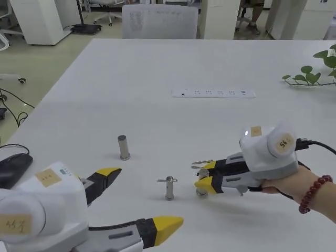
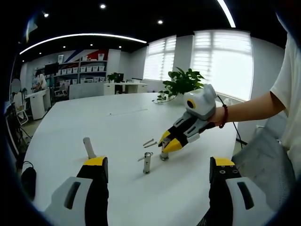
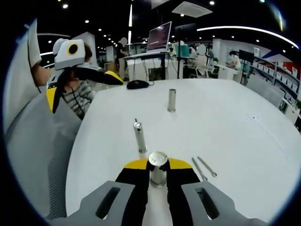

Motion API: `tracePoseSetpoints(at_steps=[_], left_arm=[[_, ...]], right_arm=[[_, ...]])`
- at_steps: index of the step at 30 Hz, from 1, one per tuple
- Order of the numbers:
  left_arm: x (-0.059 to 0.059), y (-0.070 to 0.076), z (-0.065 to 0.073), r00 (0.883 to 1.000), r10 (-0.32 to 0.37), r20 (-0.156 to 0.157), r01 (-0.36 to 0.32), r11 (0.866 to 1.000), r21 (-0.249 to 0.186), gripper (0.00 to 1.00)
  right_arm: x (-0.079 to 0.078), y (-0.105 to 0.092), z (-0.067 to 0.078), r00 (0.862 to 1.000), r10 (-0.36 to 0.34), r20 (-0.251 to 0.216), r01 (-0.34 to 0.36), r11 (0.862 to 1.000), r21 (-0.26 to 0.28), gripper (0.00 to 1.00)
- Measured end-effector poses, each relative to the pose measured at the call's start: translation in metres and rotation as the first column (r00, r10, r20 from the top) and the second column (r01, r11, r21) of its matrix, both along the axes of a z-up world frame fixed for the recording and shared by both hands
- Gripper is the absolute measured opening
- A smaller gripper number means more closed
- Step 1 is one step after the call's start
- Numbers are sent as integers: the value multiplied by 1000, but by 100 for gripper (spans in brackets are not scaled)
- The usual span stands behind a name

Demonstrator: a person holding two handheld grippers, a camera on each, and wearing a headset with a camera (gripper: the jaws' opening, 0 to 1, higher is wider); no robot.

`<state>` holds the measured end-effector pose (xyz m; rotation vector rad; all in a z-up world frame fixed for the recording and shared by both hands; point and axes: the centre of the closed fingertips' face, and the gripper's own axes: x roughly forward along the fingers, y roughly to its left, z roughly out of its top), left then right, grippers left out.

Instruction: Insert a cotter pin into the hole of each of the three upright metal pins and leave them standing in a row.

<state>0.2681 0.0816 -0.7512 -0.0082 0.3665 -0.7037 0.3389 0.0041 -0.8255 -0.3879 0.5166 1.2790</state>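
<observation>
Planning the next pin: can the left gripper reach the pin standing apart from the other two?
Probably yes: the left gripper is open, only bare table lies between it and the lone pin, and the right gripper holds another pin off to the side.

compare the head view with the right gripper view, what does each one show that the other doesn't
The head view adds the power strip, the plant leaves and a bead bracelet behind the right gripper. The right gripper view adds a monitor in the background and a close look at the third metal pin clamped between its jaws. Both share the far metal pin, the middle metal pin with a cotter pin through it, loose cotter pins on the table, and the open left gripper.
</observation>
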Motion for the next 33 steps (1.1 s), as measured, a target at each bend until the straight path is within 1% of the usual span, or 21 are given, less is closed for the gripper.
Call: tracePoseSetpoints(at_steps=[8, 12, 17, 20, 23, 33], left_arm=[[-2, 1, 0, 1000, 2, -1, -2, 1000, 4, 88], [-3, 0, 0, 1000, 1, -1, -1, 1000, 4, 88], [-3, 0, -1, 1000, 0, -3, 0, 1000, 7, 87], [-3, -1, -2, 1000, -3, -6, 3, 1000, 10, 87], [-3, -2, -2, 1000, -5, -8, 5, 1000, 13, 87], [-4, -2, -5, 1000, -6, -16, 7, 1000, 21, 86]], right_arm=[[-5, 0, -4, 1000, 3, 2, -3, 1000, -4, 14], [-3, -1, -4, 1000, -13, 1, 13, 1000, 14, 14], [-4, -2, -4, 1000, -11, 3, 11, 999, 31, 14], [-4, -2, -3, 1000, -17, -2, 17, 999, 40, 15], [-3, -1, -3, 999, -32, -19, 33, 998, 52, 15], [-3, -1, -3, 998, -47, -38, 49, 997, 56, 15]])
